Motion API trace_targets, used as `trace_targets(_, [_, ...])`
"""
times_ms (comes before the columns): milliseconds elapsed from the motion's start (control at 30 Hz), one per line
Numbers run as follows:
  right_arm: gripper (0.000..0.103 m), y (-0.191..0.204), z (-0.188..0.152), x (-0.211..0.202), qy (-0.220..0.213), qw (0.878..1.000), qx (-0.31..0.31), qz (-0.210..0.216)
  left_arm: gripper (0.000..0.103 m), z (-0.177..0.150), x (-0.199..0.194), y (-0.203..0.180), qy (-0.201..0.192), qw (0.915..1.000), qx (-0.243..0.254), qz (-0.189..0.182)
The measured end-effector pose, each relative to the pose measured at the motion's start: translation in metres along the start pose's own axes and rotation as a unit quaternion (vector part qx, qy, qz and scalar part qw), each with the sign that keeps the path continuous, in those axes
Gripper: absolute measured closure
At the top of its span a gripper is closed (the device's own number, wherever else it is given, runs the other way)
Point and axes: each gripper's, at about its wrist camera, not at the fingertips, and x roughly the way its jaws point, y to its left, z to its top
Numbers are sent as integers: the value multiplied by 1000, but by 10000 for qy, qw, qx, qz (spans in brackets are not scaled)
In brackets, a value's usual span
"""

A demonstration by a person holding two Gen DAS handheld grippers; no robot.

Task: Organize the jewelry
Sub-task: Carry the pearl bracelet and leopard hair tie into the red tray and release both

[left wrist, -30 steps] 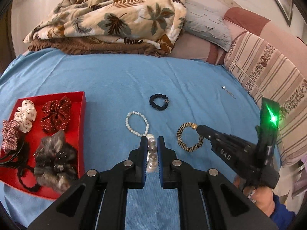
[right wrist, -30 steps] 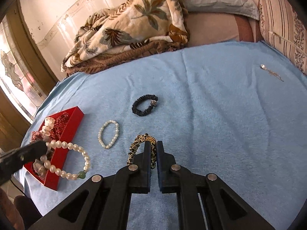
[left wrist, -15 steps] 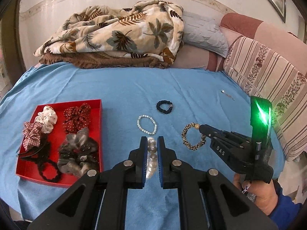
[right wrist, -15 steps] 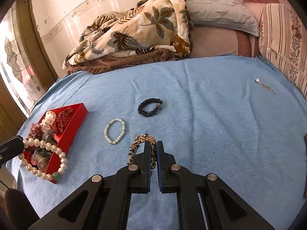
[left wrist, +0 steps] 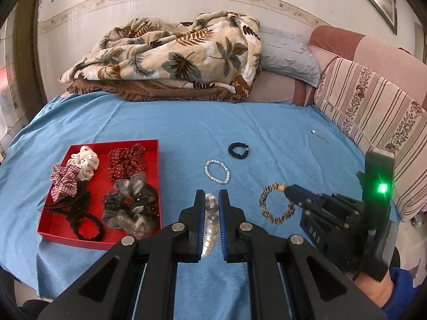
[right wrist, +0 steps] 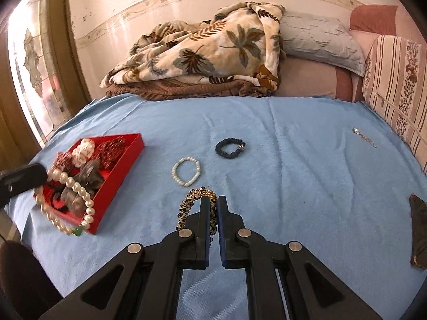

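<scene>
My left gripper (left wrist: 212, 200) is shut on a large pearl bracelet (left wrist: 210, 221), held in the air; in the right wrist view the bracelet (right wrist: 77, 189) hangs over the red tray (right wrist: 117, 170). My right gripper (right wrist: 210, 205) is shut on a leopard-print bracelet (right wrist: 190, 202), seen in the left wrist view (left wrist: 277, 204) held just above the blue bedspread. A small white bead bracelet (left wrist: 217, 172) and a black bracelet (left wrist: 238, 150) lie on the bedspread. The red tray (left wrist: 152, 144) holds several scrunchies.
A thin silver chain (left wrist: 319, 136) lies at the far right of the bedspread. A leaf-print blanket (left wrist: 173, 56) and pillows (left wrist: 288, 53) are piled at the back. A striped cushion (left wrist: 373, 112) lines the right side. A dark flat object (right wrist: 419, 229) lies at right.
Both grippers have pulled back and up from the bedspread. The pearl bracelet in my left gripper has moved left, over the red tray. The leopard bracelet stays in my right gripper.
</scene>
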Motion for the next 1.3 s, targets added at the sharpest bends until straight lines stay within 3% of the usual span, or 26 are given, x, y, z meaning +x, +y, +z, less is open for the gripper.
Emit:
trace_targets(333, [97, 27, -20, -6, 71, 9992, -384, -62, 94, -6, -22, 10, -222, 9994, 69, 272])
trace_targets(700, [97, 50, -37, -14, 136, 9979, -624, -61, 94, -6, -37, 54, -389, 9971, -203, 615])
trace_targets(933, [97, 67, -22, -26, 50, 9980, -598, 193, 94, 6, -38, 89, -495, 9949, -224, 849])
trace_targets(1300, [97, 108, 23, -20, 84, 9958, -443, 801, 94, 34, -25, 156, -549, 9939, -573, 762])
